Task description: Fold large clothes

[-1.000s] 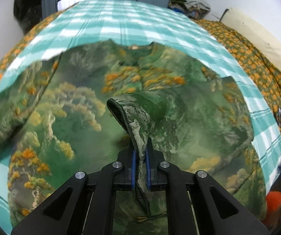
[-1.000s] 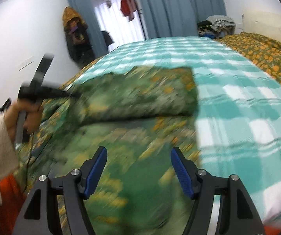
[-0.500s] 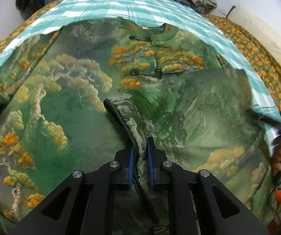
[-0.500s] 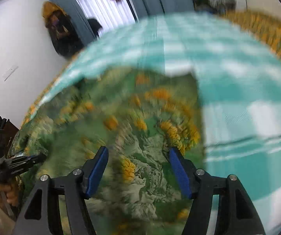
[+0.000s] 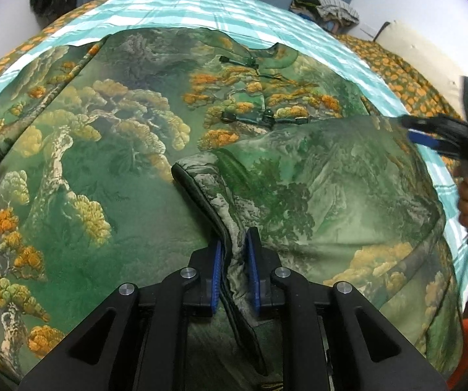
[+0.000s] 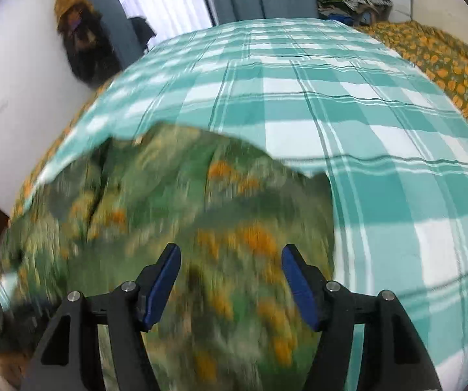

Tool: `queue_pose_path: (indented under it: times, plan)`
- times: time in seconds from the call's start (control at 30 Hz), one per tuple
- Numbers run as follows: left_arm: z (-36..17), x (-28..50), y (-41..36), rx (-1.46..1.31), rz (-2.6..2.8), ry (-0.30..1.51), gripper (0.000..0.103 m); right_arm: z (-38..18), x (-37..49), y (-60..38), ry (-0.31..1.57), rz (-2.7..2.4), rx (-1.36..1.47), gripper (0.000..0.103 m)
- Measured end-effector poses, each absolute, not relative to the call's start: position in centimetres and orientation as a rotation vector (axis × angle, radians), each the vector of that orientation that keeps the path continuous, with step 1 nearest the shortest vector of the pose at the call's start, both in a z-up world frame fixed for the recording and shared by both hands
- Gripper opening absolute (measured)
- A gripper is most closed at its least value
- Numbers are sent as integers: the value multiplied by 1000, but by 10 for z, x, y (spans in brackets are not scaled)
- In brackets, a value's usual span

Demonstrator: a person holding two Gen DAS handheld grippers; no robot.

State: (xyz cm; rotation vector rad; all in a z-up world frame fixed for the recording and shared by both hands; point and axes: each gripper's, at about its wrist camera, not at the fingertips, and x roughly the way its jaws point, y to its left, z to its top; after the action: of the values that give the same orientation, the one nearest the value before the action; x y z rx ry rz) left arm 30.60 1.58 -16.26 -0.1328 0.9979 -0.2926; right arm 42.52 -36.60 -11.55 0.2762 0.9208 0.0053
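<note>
A large green garment (image 5: pixel 110 150) printed with trees and orange foliage lies spread on the bed, collar at the far side. Its right part is folded over the middle. My left gripper (image 5: pixel 234 262) is shut on the garment's dark-edged folded hem, which rises between the jaws. My right gripper (image 6: pixel 230 280) is open and empty, hovering just above the garment's blurred right part (image 6: pixel 201 228). It also shows at the right edge of the left wrist view (image 5: pixel 429 137), held in a hand.
A teal and white checked sheet (image 6: pixel 331 104) covers the bed beyond the garment. An orange-flowered quilt (image 6: pixel 445 65) lies at the far right. A pile of clothes (image 6: pixel 354 0) sits by the curtains. A dark coat (image 6: pixel 77 45) hangs at the left wall.
My left gripper has carried the held hem forward over the garment, closer to the collar. My right gripper has swung in over the garment's right edge, still open.
</note>
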Motion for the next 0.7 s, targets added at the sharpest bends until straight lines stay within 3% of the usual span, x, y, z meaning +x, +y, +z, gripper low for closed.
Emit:
queue_pose_path:
  times: [0.17,0.37,0.57,0.7]
  plan:
    - [-165,304,17,-129,-292,993,15,-175,453,-373,1039,-17,368,65]
    - [-166,304,19,-141,-300,990,16,-161,438,-359,1024,-34,284,66]
    - [-167,303,20,-136,-298,984,16,-127,362,-327,971,34,154,66]
    - [-165,303,16,-118,-289,987,16,-141,336,-306,997,83,107,66]
